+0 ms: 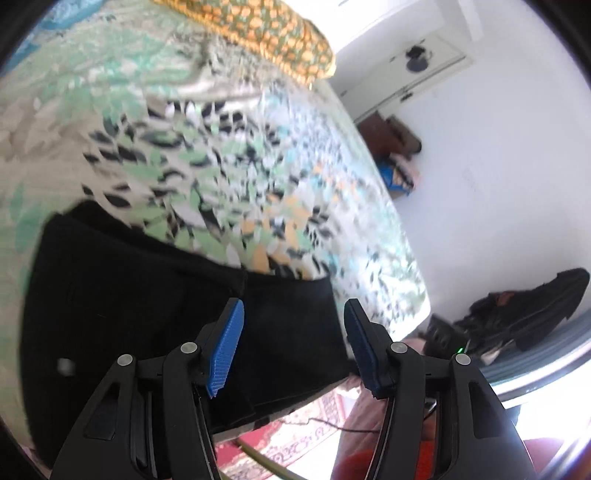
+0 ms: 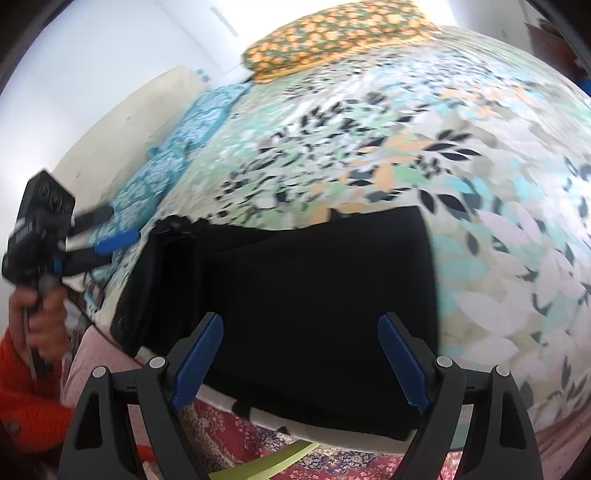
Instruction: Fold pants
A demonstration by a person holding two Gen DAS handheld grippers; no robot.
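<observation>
Left wrist view first: my left gripper [image 1: 293,317] hangs just above the near edge of the bed, its blue pads [image 1: 227,350] spread wide with nothing between them. Under it the black pants [image 1: 147,302] lie folded into a flat block on the leaf-print bedsheet [image 1: 221,147], filling the near left of the frame and reaching the mattress edge. Far up the bed sits an orange-patterned pillow [image 1: 266,33]. To the right, past the bed, a dark heap of clothing [image 1: 524,306] rests against the white wall [image 1: 498,147], and a red patterned rug [image 1: 303,435] shows below the mattress.

Over on the right wrist view, at far left I see the left gripper [image 2: 107,236] held up beside the bed in a hand [image 2: 40,317] with an orange sleeve; its fingers look parted and hold nothing, though it is blurred. Next to it a blue patterned cloth [image 2: 177,147] runs along the left side of the bed. The pants [image 2: 295,295] sit centre, close to the near edge, a thicker bunched fold at their left end. My right gripper [image 2: 301,332] hovers over them, wide open and empty. The bedsheet [image 2: 498,221] spreads off to the right.
</observation>
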